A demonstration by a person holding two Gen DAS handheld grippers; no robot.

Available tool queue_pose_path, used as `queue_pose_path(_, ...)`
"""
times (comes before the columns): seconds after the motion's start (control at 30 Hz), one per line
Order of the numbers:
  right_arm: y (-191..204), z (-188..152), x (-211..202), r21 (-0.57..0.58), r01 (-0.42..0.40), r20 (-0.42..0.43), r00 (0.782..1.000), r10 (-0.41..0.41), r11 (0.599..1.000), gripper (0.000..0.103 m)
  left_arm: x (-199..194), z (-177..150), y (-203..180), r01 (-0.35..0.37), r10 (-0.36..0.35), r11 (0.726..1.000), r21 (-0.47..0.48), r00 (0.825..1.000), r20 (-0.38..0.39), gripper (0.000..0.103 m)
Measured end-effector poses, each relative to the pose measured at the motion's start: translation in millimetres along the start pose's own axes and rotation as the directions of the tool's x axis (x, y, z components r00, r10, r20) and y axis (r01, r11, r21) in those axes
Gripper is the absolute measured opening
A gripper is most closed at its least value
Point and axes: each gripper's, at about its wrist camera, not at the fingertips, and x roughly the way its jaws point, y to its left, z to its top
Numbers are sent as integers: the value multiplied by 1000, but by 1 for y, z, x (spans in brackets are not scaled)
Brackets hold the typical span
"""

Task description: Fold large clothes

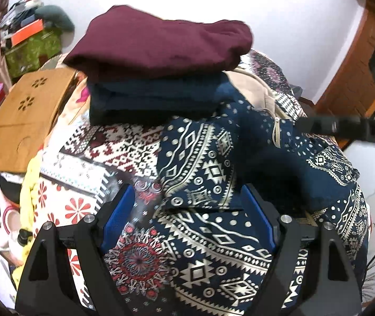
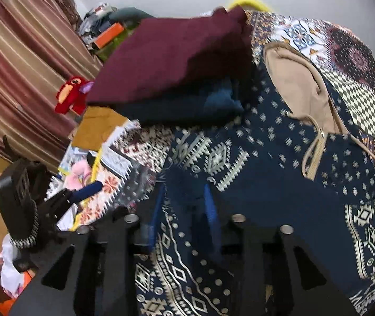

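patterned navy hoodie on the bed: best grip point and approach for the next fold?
My pick: the folded-over sleeve edge of the patterned navy hoodie, just ahead of the open left gripper. It forms a raised, doubled lip over the body panel, so pads can pinch it from above at the near side. Avoid the beige hood; cords and zipper bunch there.

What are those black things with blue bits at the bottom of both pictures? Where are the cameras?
They are grabbing tools, one in each of a person's hands. Each carries a camera looking along its two fingers: one picture comes from the left gripper, one from the right gripper. On the patterned bedspread lie a blue patterned hoodie and folded maroon clothing on dark blue clothing. The left gripper is open, empty. Hoodie cloth sits between the right one's fingers; whether it is pinched is unclear.
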Motion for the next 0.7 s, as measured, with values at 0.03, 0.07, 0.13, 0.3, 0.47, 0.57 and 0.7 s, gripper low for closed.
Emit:
queue_pose_path(0.03,-3,-3,-3,2,14,7,1000,-14,1000,36,0,-1,2,4,-4,1000,-8,1000,-6,82)
queue_pose_path(0.07,-9,-7,-8,8,30,16,999,-30,1000,37,2,-2,3,10,-10,1000,-15,1000,-13,82)
queue_pose_path(0.13,-21,-12,-20,25,65,34,997,-65,998,43,7,-3,3,25,-26,999,-24,999,-26,82)
queue_pose_path(0.3,-64,-28,-66,112,164,96,980,-175,980,50,28,-5,-6,113,-117,992,-52,990,-83,82)
queue_pose_path(0.47,-115,-55,-107,218,273,126,944,-304,937,50,63,-10,-1,159,-184,973,-167,971,-151,82)
queue_pose_path(0.57,-140,-71,-121,266,341,120,916,-382,902,51,78,-13,3,156,-189,969,-189,967,-172,71)
queue_pose_path(0.7,-168,-90,-131,324,403,94,886,-453,856,51,92,-11,0,122,-150,981,-148,969,-196,50)
